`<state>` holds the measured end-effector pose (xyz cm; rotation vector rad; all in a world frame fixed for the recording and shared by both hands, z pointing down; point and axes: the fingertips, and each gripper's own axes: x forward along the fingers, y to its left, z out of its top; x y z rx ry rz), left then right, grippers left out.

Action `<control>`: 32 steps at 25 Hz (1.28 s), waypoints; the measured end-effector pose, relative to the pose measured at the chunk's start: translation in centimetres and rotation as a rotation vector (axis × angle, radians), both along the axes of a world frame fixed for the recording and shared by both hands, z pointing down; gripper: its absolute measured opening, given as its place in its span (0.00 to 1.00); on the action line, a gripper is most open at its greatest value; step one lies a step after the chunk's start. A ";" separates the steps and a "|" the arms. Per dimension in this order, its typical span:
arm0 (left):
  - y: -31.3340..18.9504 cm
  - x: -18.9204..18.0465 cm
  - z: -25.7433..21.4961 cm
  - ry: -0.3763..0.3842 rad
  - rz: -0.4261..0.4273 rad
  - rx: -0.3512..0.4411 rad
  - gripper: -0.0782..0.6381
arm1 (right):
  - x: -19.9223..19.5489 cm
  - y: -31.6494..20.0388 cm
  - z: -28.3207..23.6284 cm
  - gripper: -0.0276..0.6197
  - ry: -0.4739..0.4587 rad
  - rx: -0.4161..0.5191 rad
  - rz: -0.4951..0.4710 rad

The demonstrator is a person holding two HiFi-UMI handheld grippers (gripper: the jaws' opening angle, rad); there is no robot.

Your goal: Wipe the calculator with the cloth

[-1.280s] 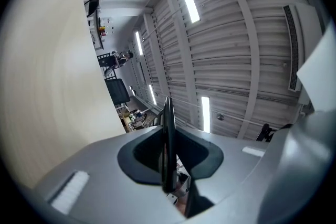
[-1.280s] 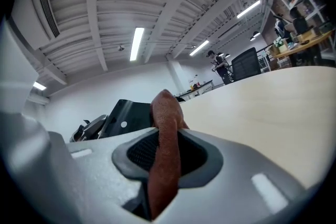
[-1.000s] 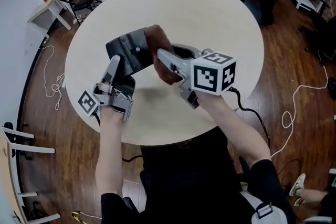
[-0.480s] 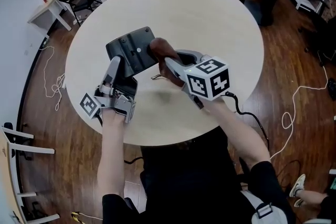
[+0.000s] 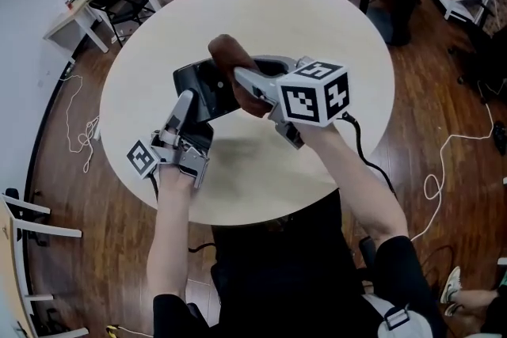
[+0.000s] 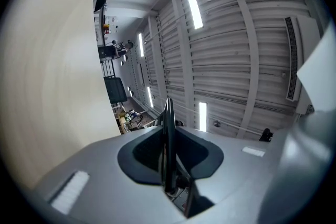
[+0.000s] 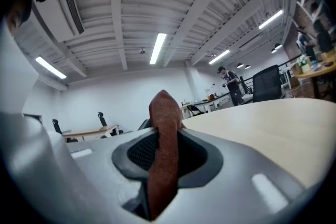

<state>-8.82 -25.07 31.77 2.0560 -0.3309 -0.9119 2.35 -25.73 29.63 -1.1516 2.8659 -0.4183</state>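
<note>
Above the pale round table [image 5: 317, 20], a black calculator [image 5: 207, 89] is held off the surface and tilted. Its lower left edge is clamped in the left gripper [image 5: 188, 108], whose jaws are narrowed onto it. A brown cloth [image 5: 230, 59], pinched between the closed jaws of the right gripper [image 5: 244, 83], overlaps the calculator's upper right part. The calculator is seen as a dark slab with a small pale dot on its upturned face. Only its thin dark edge is shown in the left gripper view. The cloth's rust-coloured fold, upright between the pads, is shown in the right gripper view. Both things are shown together in the head view alone.
</note>
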 end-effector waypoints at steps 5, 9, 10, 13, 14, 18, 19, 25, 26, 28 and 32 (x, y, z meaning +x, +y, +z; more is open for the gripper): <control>0.6 0.9 -0.2 -0.042 0.044 0.009 0.21 | 0.1 -2.1 2.1 0.19 0.147 -0.032 0.052; 0.3 0.7 0.4 -0.041 0.051 -0.016 0.21 | 3.7 -4.4 4.3 0.19 0.230 -0.070 0.171; 0.3 0.7 0.6 -0.039 0.052 -0.025 0.21 | 4.3 -4.6 4.4 0.19 0.234 -0.070 0.188; 0.1 0.5 0.9 -0.039 0.044 -0.042 0.21 | 4.1 -3.4 2.7 0.19 0.213 -0.001 0.179; 0.0 0.5 0.9 -0.035 0.040 -0.046 0.21 | 3.6 -2.9 1.7 0.19 0.216 0.038 0.165; -0.1 0.3 0.7 -0.009 0.027 -0.062 0.21 | 1.4 -1.5 -1.5 0.19 0.253 0.148 0.121; -0.1 0.2 0.7 -0.001 0.021 -0.065 0.21 | 1.0 -1.2 -1.8 0.19 0.246 0.154 0.110; -0.5 -0.2 0.5 0.058 -0.019 -0.073 0.21 | -3.0 1.5 0.2 0.19 0.374 0.243 -0.006; -0.7 -0.1 0.3 0.067 -0.025 -0.075 0.21 | -3.7 2.1 0.8 0.19 0.416 0.268 -0.033; -0.9 -0.2 0.0 0.086 -0.036 -0.085 0.21 | -5.0 3.8 2.0 0.19 0.488 0.316 -0.092; -1.0 -0.5 -0.2 0.068 -0.053 -0.085 0.21 | -6.1 7.4 5.3 0.19 0.640 0.352 -0.220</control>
